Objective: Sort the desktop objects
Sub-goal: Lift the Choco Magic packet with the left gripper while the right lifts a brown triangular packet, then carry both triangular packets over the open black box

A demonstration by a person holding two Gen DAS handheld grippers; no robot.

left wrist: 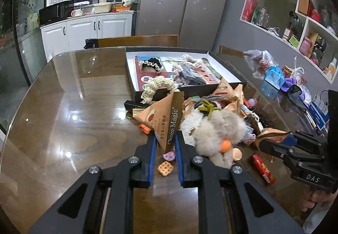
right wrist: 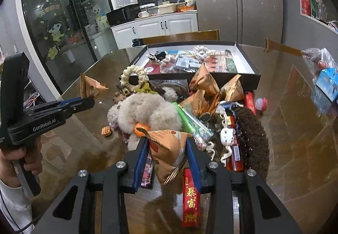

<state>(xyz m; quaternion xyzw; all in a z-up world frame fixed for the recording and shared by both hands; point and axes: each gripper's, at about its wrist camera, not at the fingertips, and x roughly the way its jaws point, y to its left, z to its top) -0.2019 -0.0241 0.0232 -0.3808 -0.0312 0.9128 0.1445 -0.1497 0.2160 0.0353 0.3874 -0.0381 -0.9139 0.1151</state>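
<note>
Left wrist view showed the left gripper (left wrist: 165, 141) with its blue pads clamped on a tan triangular snack pouch (left wrist: 162, 122) marked "Choco Magic", held up above the glossy brown table (left wrist: 63, 107). Just right of it lay a fluffy cream toy (left wrist: 217, 128) at the front of a heap of small things, and behind the heap stood an open black box (left wrist: 230, 69) with hair ties and packets inside. Right wrist view showed the right gripper (right wrist: 166, 149) pinching a second tan pouch (right wrist: 169, 149) between its pads, over a red packet (right wrist: 191, 200) lying flat on the table. A hand (right wrist: 23, 158) held the left gripper's handle at that picture's left edge.
</note>
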